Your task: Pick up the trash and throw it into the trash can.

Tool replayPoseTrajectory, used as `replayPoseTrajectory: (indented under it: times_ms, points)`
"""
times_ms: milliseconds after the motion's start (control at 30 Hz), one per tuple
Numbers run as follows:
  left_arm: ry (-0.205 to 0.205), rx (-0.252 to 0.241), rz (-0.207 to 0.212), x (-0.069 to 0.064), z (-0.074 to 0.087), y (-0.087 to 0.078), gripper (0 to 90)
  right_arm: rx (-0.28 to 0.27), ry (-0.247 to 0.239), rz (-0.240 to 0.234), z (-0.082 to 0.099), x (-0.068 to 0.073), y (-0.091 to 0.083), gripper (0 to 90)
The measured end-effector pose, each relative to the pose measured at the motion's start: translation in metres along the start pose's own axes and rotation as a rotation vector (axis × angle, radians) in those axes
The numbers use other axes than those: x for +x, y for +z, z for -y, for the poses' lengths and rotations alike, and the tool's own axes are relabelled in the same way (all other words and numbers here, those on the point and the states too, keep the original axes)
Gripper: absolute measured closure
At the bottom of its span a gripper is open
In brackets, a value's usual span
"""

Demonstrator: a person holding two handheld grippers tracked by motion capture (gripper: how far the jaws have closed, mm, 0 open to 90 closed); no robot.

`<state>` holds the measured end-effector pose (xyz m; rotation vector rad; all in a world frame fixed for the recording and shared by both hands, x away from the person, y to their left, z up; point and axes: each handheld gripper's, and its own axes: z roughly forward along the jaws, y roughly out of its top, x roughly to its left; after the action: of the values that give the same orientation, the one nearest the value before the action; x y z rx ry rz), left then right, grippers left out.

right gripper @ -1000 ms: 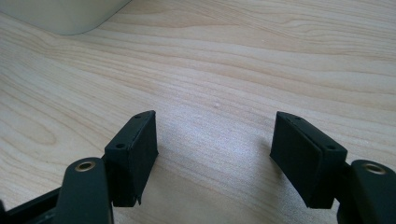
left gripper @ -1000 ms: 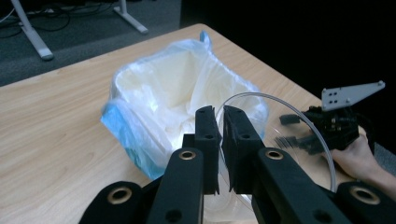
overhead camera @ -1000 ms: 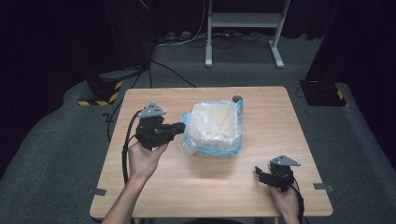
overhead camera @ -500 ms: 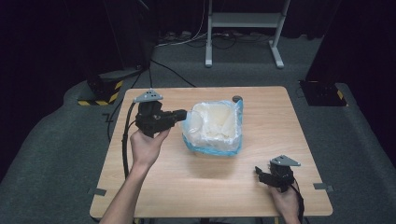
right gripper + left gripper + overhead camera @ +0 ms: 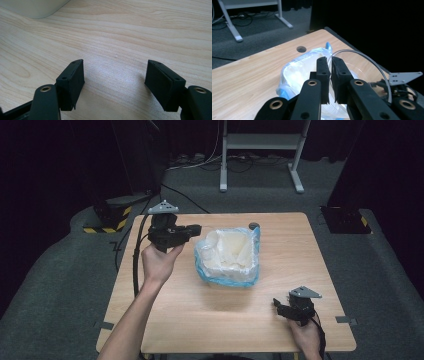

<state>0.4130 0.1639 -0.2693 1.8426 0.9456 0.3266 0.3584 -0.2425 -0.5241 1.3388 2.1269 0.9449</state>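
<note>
My left gripper (image 5: 329,75) is clamped on the clear lid's (image 5: 372,72) rim, lid tilted on edge above the bag-lined bin (image 5: 230,255); right gripper (image 5: 115,85) gapes apart.

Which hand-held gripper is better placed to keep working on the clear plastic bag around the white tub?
Left. The left hand-held gripper is shut on the clear plastic bag at the white tub. The right hand-held gripper rests open on the wooden table, well apart.
</note>
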Motion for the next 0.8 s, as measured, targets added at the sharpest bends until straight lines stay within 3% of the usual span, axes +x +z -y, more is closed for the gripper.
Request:
replayPoseTrajectory:
  times_ms: [333, 400, 500, 600, 700, 800]
  points:
    - [-0.030, -0.049, 0.023, -0.002, 0.006, 0.041, 84.5, 0.000, 0.000, 0.000, 0.000, 0.000, 0.000, 31.2]
    - [-0.055, -0.067, 0.023, -0.002, 0.007, 0.051, 84.4, 0.000, -0.001, 0.001, 0.000, 0.000, 0.000, 31.2]
    - [-0.078, -0.091, 0.009, -0.001, 0.008, 0.062, 84.3, 0.001, 0.004, 0.001, 0.000, 0.001, 0.000, 31.2]
    - [-0.077, -0.078, -0.030, 0.000, 0.012, 0.073, 84.3, 0.001, 0.005, 0.002, 0.000, 0.001, 0.000, 31.2]
    - [-0.080, -0.074, -0.046, 0.001, 0.015, 0.075, 84.3, 0.001, 0.005, 0.002, 0.000, 0.001, 0.000, 31.2]
    - [-0.048, -0.069, -0.070, 0.003, 0.018, 0.070, 84.2, 0.001, 0.005, 0.001, 0.000, 0.001, 0.000, 31.2]
